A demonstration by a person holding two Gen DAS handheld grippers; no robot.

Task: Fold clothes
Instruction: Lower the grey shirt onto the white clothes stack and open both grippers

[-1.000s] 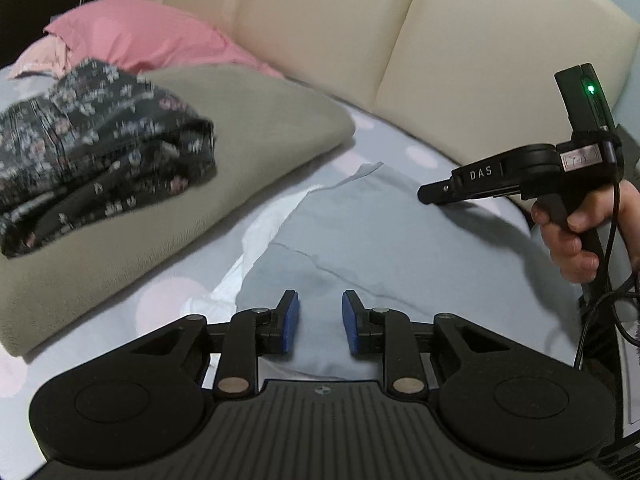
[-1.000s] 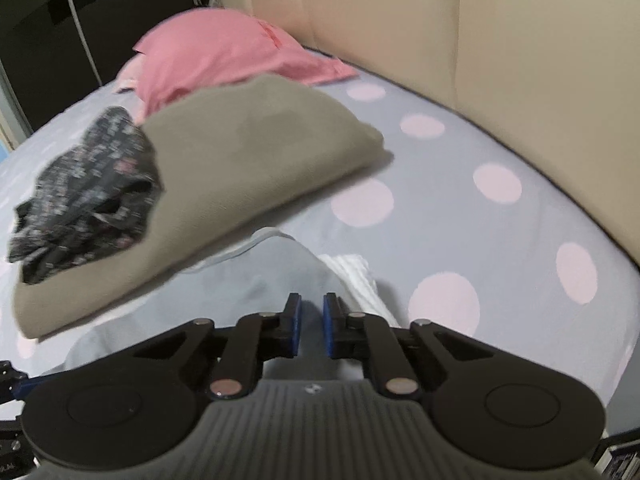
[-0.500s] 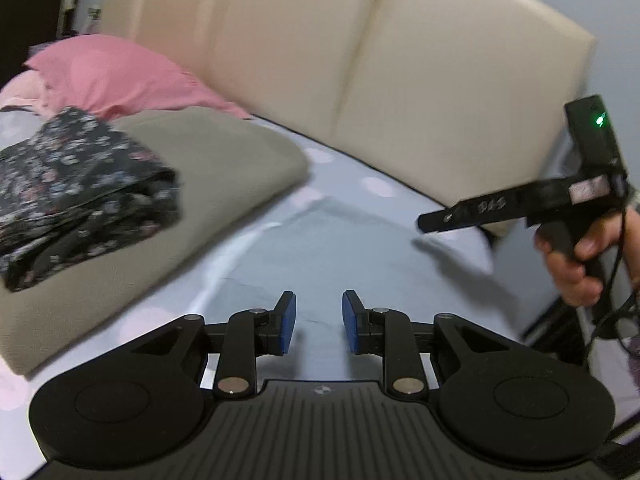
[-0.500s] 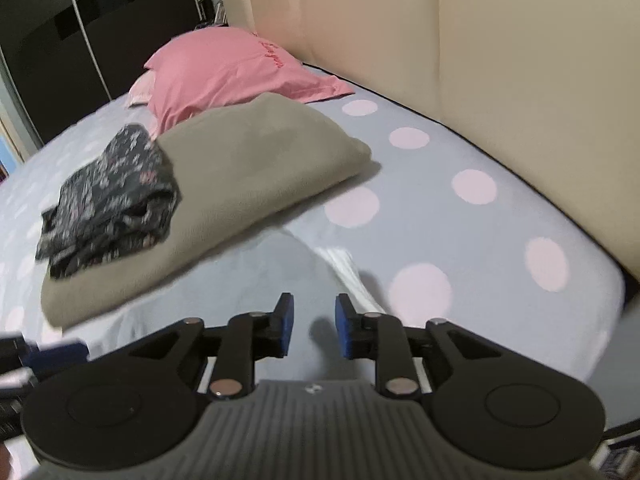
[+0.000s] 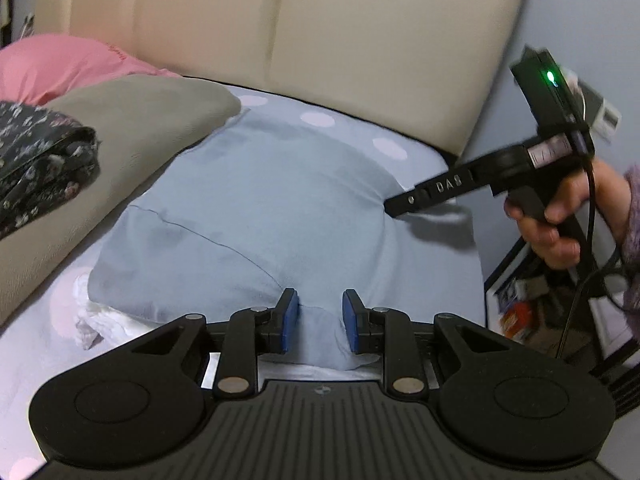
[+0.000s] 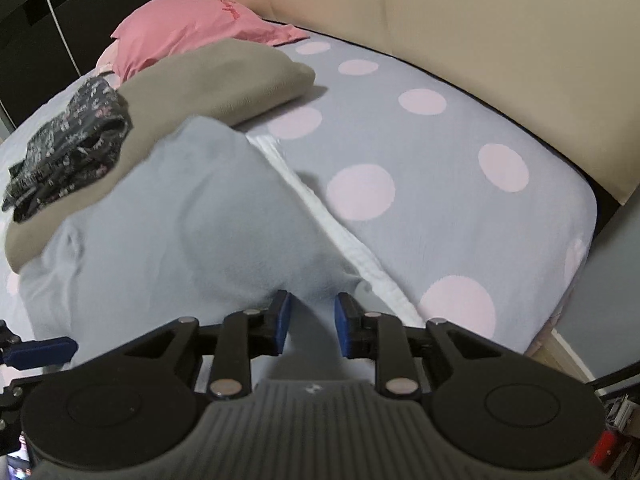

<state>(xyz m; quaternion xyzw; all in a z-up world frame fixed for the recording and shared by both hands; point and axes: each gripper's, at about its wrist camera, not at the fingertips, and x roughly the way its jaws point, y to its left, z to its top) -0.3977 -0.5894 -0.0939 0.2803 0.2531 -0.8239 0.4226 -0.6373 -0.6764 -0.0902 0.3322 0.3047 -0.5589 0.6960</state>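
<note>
Lying half-folded on the polka-dot bed [image 6: 460,216], the grey-blue garment [image 5: 260,216] needs more folds; both left tongs [image 5: 319,322] and right tongs [image 6: 308,322] stand parted, fabric between them, ungripped.

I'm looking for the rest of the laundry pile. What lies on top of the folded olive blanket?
A dark floral garment, bunched up, sits on the olive blanket at its near-left end. The grey-blue garment overlaps the blanket's near edge. What they cover is hidden.
</note>
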